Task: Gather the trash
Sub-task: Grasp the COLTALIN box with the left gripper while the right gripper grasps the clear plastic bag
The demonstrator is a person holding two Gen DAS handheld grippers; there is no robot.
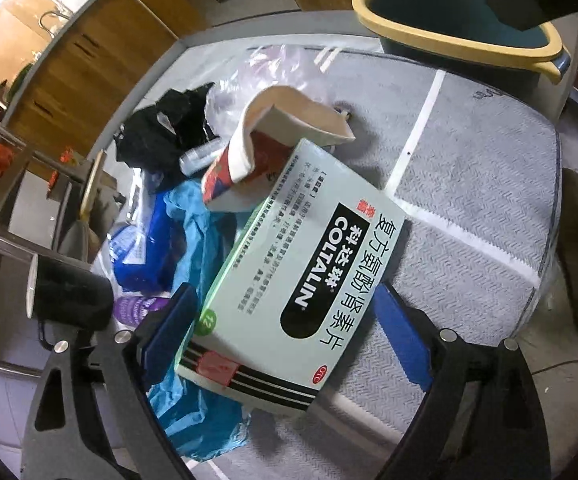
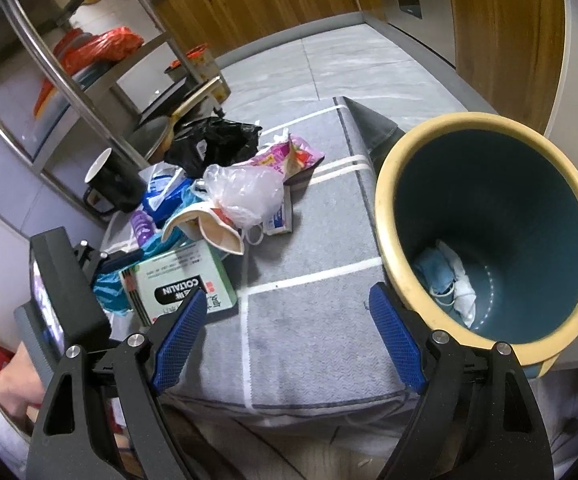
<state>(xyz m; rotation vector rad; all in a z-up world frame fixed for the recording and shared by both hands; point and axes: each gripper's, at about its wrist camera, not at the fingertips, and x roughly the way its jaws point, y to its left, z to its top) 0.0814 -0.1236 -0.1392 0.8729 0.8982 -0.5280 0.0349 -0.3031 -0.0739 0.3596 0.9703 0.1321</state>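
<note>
Bin [image 2: 489, 232] at right of the right wrist frame, only a crumpled mask [image 2: 449, 280] inside; collecting barely begun. Trash pile [image 2: 225, 184] left of centre, untouched. Medicine box [image 1: 281, 276] low centre in the left view, between the spread left gripper [image 1: 285, 332], not pinched. Right gripper [image 2: 285, 340] spread, empty.
</note>
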